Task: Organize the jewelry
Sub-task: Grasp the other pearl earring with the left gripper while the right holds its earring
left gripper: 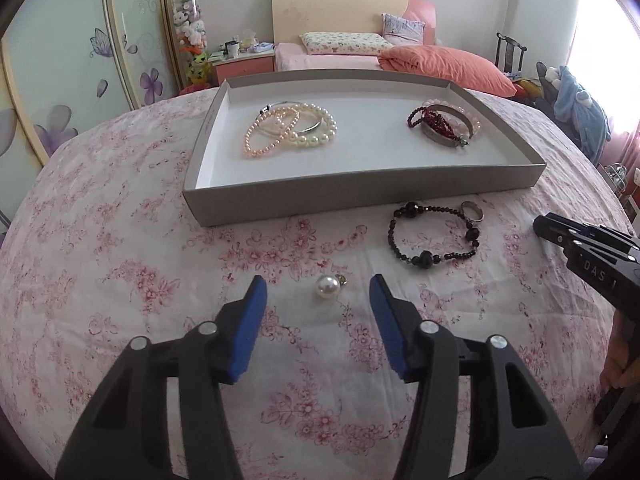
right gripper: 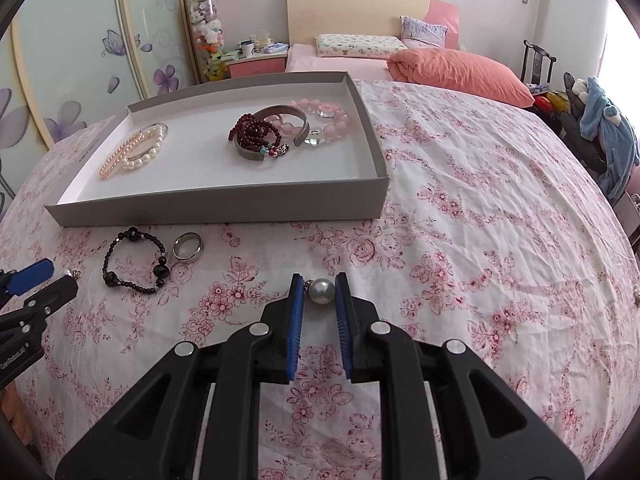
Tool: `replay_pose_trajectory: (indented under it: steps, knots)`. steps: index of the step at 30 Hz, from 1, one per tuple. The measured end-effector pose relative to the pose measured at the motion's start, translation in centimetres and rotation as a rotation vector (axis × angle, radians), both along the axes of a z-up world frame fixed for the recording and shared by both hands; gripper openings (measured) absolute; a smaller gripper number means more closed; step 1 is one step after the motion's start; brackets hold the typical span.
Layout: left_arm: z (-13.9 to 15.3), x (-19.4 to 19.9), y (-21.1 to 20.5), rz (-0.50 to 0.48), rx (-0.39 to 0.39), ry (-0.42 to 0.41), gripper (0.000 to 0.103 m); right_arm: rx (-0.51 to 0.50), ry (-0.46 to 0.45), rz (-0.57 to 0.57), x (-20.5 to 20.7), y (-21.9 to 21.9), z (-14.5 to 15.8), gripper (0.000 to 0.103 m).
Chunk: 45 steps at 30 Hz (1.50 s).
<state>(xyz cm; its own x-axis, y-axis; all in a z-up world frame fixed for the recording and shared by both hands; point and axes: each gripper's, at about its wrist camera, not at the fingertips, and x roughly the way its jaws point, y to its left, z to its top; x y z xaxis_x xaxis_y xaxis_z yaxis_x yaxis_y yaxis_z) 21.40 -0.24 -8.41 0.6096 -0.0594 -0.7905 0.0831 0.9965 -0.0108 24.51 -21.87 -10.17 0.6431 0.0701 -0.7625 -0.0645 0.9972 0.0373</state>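
Closest up is the left claw (left gripper: 318,292), jaws apart, with a white pearl (left gripper: 328,287) lying on the floral sheet (left gripper: 120,280) right between the blue pads, neither pad touching it. Just past the claw and off to its right there's a black bead bracelet (left gripper: 434,236) with a silver ring (left gripper: 472,211) beside it, both flat on the sheet. Straight ahead of the claw sits the grey tray (left gripper: 360,192): pearl bracelets (left gripper: 288,128) piled in its left part, a dark red bead string (left gripper: 432,118) and a metal bangle (left gripper: 444,138) on the right, plus pink beads (right gripper: 324,118).

Over on the right, the right claw (right gripper: 318,292) is clenched on a grey pearl (right gripper: 323,290), both pads pressing its sides, above the sheet. The tray is ahead and to the left of it.
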Motion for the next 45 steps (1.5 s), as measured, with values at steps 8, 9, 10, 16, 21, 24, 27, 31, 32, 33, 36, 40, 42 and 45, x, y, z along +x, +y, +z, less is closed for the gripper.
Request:
replay_pose_trajectory:
  steps: [8,9,10,16,21,24,27,31,32,33,36,40,42,45]
  knots:
    - [-0.3,0.5,-0.5,0.015,0.008,0.004,0.040,0.003,0.001,0.003,0.1,-0.1,0.0,0.017]
    - [-0.3,0.5,-0.6,0.016,0.011,0.002,0.037,0.003,0.001,0.004,0.1,-0.1,0.0,0.017]
    - [-0.3,0.6,-0.7,0.018,0.015,-0.001,0.035,0.001,0.001,0.006,0.1,0.0,0.0,0.017]
    - [-0.3,0.7,-0.3,0.035,0.013,-0.008,0.014,-0.013,-0.002,0.049,-0.1,1.1,0.1,0.017]
    - [-0.2,0.5,0.4,0.055,0.019,-0.014,0.014,-0.004,-0.001,0.077,-0.3,1.6,0.0,0.017]
    - [-0.1,0.6,0.5,0.059,0.023,-0.013,0.014,0.004,0.000,0.079,-0.3,1.6,0.0,0.017]
    - [-0.1,0.7,0.5,0.059,0.025,-0.013,0.015,0.012,0.002,0.080,-0.3,1.4,0.0,0.017]
    - [-0.2,0.7,0.5,0.059,0.022,-0.012,0.015,0.015,0.002,0.081,-0.3,1.3,0.0,0.018]
    - [-0.2,0.7,0.4,0.058,0.023,-0.012,0.015,0.016,0.002,0.082,-0.3,1.3,0.0,0.018]
    - [-0.1,0.7,0.5,0.058,0.022,-0.012,0.015,0.017,0.003,0.082,-0.3,1.2,0.0,0.018]
    - [-0.2,0.7,0.4,0.058,0.020,-0.012,0.015,0.018,0.003,0.083,-0.2,1.2,0.0,0.017]
    - [-0.2,0.7,0.5,0.058,0.021,-0.012,0.014,0.017,0.003,0.083,-0.2,1.2,0.0,0.017]
    - [-0.2,0.7,0.4,0.059,0.019,-0.012,0.014,0.018,0.003,0.083,-0.2,1.2,0.0,0.017]
    - [-0.2,0.7,0.4,0.058,0.020,-0.012,0.014,0.018,0.003,0.083,-0.2,1.2,0.0,0.017]
